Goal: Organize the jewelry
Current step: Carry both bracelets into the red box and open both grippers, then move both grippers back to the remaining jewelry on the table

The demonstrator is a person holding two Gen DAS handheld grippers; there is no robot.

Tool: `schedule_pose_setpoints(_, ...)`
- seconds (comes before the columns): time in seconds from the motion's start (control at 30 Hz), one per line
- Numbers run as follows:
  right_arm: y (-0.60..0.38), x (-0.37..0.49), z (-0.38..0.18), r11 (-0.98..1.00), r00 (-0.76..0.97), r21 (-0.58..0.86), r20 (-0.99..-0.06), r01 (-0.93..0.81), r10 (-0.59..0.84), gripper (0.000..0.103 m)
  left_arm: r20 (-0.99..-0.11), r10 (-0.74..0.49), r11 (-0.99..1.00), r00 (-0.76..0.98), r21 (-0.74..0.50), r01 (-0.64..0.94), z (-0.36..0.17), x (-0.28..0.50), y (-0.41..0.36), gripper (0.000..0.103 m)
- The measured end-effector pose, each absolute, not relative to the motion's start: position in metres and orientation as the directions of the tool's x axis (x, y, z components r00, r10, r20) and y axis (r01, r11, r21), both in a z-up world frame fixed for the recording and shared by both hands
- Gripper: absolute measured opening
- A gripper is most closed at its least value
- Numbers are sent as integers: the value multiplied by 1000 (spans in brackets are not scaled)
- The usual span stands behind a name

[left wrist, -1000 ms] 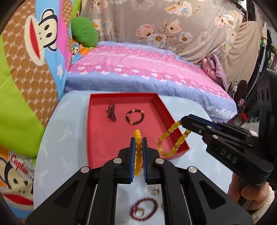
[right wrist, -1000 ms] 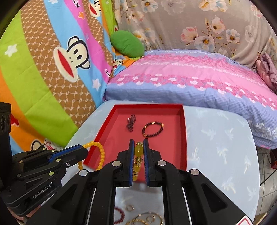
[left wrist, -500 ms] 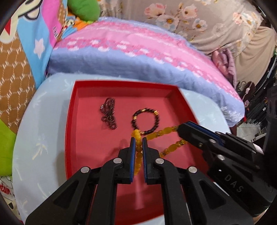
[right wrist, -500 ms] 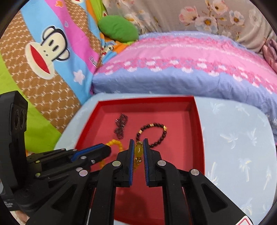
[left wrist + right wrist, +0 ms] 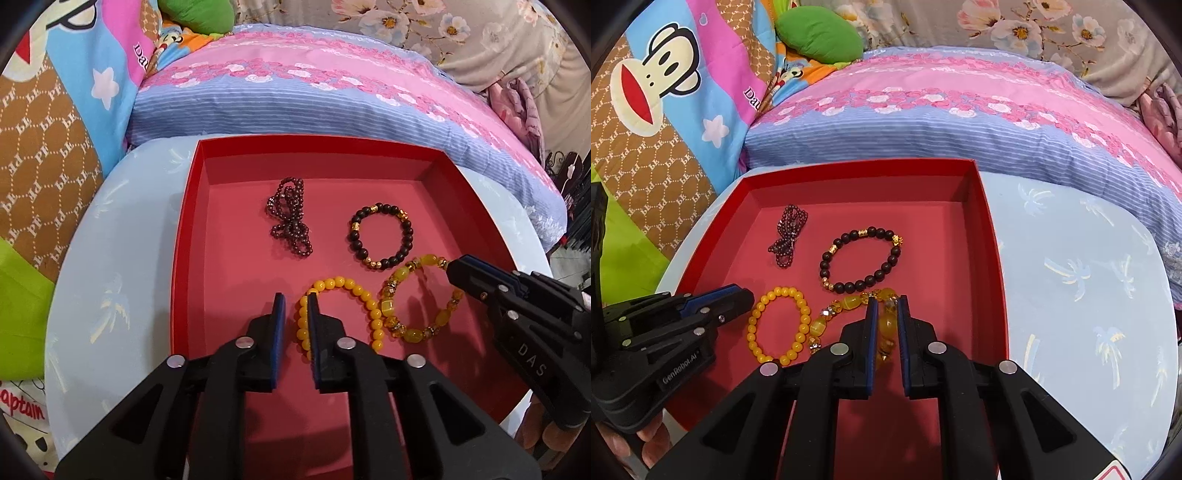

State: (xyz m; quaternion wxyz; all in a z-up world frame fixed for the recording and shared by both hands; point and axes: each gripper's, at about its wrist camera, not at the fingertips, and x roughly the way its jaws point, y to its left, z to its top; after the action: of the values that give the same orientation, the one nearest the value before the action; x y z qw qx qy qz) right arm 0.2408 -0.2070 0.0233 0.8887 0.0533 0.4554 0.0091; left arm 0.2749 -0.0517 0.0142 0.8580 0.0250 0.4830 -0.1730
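A red tray (image 5: pixel 184 229) (image 5: pixel 993 258) sits on the light blue table. In it lie a dark red bead strand (image 5: pixel 290 218) (image 5: pixel 788 240), a black-and-gold bracelet (image 5: pixel 382 236) (image 5: pixel 862 260), a yellow bead bracelet (image 5: pixel 343 314) (image 5: pixel 777 325) and an amber bracelet (image 5: pixel 421 299) (image 5: pixel 849 304). My left gripper (image 5: pixel 295 299) is slightly open, its jaws straddling the yellow bracelet's left edge as it rests on the tray floor. My right gripper (image 5: pixel 886 301) is slightly open around the amber bracelet, which also rests on the tray.
A bed with a pink and blue striped cover (image 5: pixel 332 92) lies behind the table. Colourful cartoon bedding (image 5: pixel 657 110) hangs at the left. The table surface (image 5: pixel 1089 295) extends to the right of the tray.
Both grippers came down into the tray with their bracelets and the jaws have parted. The yellow and amber bracelets now lie flat on the tray floor.
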Motion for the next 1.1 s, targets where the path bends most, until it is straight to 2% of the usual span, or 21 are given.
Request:
schedule_pose_setpoints(0.03,-207,240,24,994,588,100,-807,37,60,21,-834,-268,939,482,-114,324,16,273,-53,22)
schedule_pose_setpoints(0.1,-208,235,27,993,600,105,-798,44,58,31,-818,-235,947,525,-71,314,21,267,-55,47)
schedule_pose_setpoints(0.13,-208,233,29,993,604,107,-795,44,59,32,-811,-231,948,538,-62,313,24,265,-56,48)
schedule_pose_setpoints(0.67,-201,162,62,987,652,160,-751,30,102,32,-777,-230,954,587,-61,293,52,205,-39,48)
schedule_pose_setpoints(1.1,-200,75,55,986,627,159,-772,38,100,32,-793,-252,953,555,-104,284,44,129,-21,52)
